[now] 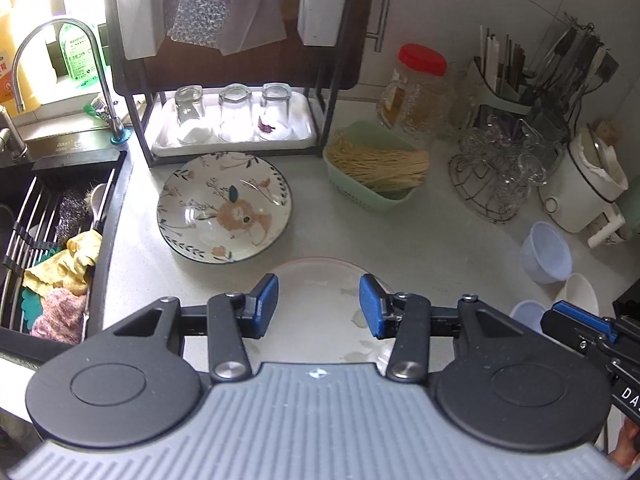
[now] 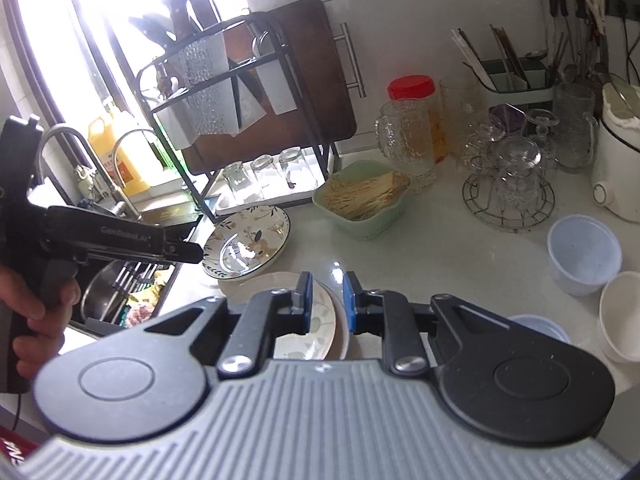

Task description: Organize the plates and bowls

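Observation:
A floral plate with a dark rim [image 1: 224, 206] lies flat on the counter in front of the rack; the right wrist view shows it too [image 2: 247, 246]. A paler plate [image 1: 320, 292] lies nearer, under my left gripper [image 1: 318, 306], which is open and empty above it. My right gripper [image 2: 327, 302] is open, its fingers straddling the right rim of that pale plate [image 2: 316, 320]. Two pale blue plastic bowls [image 2: 582, 254] [image 2: 540, 328] and a white bowl [image 2: 622, 316] sit at the right. The right gripper's tip [image 1: 580, 320] shows at the left view's right edge.
A black rack with a tray of upturned glasses [image 1: 234, 114] stands behind the plates. A green basket of dry noodles [image 1: 376, 164], a red-lidded jar [image 1: 418, 88], a wire stand of glassware [image 1: 496, 168] and a white pot [image 1: 588, 184] crowd the back. The sink [image 1: 52, 236] is left.

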A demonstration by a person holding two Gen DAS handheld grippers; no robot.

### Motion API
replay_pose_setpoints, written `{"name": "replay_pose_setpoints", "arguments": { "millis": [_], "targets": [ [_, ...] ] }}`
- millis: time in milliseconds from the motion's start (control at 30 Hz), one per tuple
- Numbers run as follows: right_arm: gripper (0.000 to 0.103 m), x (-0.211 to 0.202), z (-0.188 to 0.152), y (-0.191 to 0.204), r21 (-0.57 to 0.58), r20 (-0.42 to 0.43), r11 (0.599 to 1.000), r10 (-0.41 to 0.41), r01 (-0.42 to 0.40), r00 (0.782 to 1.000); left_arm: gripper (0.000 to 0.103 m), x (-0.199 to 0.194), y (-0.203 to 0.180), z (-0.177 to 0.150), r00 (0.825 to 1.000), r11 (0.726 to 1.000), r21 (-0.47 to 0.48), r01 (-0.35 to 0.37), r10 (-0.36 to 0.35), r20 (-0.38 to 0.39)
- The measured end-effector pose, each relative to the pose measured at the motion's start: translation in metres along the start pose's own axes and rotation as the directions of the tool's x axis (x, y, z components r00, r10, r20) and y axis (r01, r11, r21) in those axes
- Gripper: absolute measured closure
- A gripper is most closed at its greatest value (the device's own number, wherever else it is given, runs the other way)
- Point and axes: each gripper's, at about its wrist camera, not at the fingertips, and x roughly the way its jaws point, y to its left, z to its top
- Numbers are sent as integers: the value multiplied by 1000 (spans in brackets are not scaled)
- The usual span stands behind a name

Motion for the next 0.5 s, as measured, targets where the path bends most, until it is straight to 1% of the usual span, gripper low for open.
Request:
{"name": "replay_pose_setpoints", "arguments": {
  "millis": [67, 133, 200, 300, 367, 433, 500],
  "targets": [
    [83, 9, 4, 10, -38, 0, 999, -12, 12, 1000, 52, 6, 10, 6, 1000, 1000, -12, 11, -11, -3],
    [83, 15, 9, 17, -32, 7, 999, -10, 11, 1000, 52, 10, 21, 12, 1000, 1000, -13, 21, -21, -4],
    [83, 23, 13, 24, -23, 6, 1000, -4, 4, 1000, 51, 14, 28, 16, 1000, 1000, 4, 15, -15, 0],
    [83, 38, 17, 35, -16, -6, 1000, 4, -4, 1000, 46, 20, 42, 27, 1000, 1000, 17, 10, -10, 3],
    [83, 46, 20, 43, -22, -11, 1000, 1, -1, 1000, 42, 22, 53, 34, 1000, 1000, -8, 17, -17, 16],
    [83, 54, 23, 51, -40, -8, 999, -3, 2, 1000, 40, 26, 64, 39, 1000, 999, -27, 22, -21, 20],
    [83, 64, 26, 59, -57, -11, 998, -16, 15, 1000, 37, 31, 72, 45, 1000, 1000, -21, 19, -19, 19]
  ]
}}
